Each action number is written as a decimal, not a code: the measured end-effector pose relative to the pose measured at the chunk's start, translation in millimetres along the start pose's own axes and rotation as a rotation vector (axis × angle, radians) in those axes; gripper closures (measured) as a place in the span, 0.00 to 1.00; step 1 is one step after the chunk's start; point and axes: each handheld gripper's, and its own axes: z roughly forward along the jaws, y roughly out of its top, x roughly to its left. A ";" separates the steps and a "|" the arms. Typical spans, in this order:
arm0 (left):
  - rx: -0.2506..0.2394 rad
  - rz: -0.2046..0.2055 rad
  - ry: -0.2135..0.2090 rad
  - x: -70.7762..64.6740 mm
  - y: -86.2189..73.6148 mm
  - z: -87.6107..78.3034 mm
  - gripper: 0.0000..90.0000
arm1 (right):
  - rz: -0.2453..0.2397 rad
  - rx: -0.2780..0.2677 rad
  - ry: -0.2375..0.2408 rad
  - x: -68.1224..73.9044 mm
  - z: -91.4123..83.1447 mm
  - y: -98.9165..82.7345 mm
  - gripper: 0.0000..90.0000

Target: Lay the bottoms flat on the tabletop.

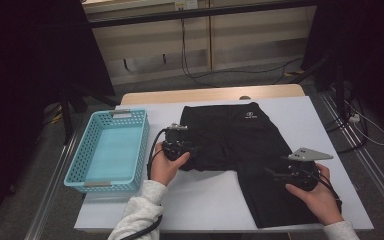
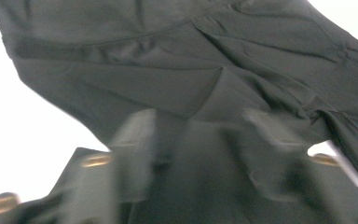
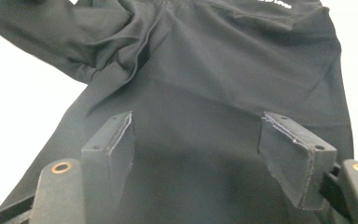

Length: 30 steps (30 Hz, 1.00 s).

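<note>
A pair of black leggings (image 1: 240, 145) lies spread on the white table (image 1: 300, 120), one leg folded up so its end sits just ahead of the left tongs (image 1: 192, 149), likely to halve the garment before packing. In the left gripper view those tongs (image 2: 205, 140) are blurred but stand spread, the cloth lying between the jaws and not pinched. The right tongs (image 3: 205, 154) hover spread over the other leg, gripping nothing, probably poised to take it. A turquoise basket (image 1: 77, 167) waits beyond the left tongs, away from the garment.
</note>
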 end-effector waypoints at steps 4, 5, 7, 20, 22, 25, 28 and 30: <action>-0.018 0.011 0.028 2.3 -7.1 -13.4 0.26 | -0.005 -0.002 0.003 2.2 1.3 1.7 0.30; -0.025 0.014 0.033 2.5 -8.9 -16.5 0.24 | -0.006 -0.003 0.005 2.8 1.8 2.5 0.30; -0.037 0.028 0.057 2.9 -12.6 -20.9 0.21 | -0.011 -0.005 0.010 4.2 3.8 4.3 0.30; 0.053 0.031 0.085 9.6 -35.6 -17.6 0.54 | -0.056 0.008 0.059 17.8 15.4 10.6 0.30; 0.073 0.023 0.088 10.5 -38.0 -13.5 0.61 | -0.058 0.010 0.064 18.6 15.6 10.5 0.30; 0.119 0.003 0.058 9.7 -42.0 -6.6 0.71 | -0.061 0.011 0.064 20.5 15.8 10.8 0.30; 0.138 -0.020 0.025 7.4 -41.6 -6.7 0.81 | -0.066 0.010 0.068 22.8 17.1 11.6 0.30; 0.155 -0.031 0.009 6.0 -41.4 -6.8 0.89 | -0.069 0.012 0.074 24.3 18.2 11.8 0.30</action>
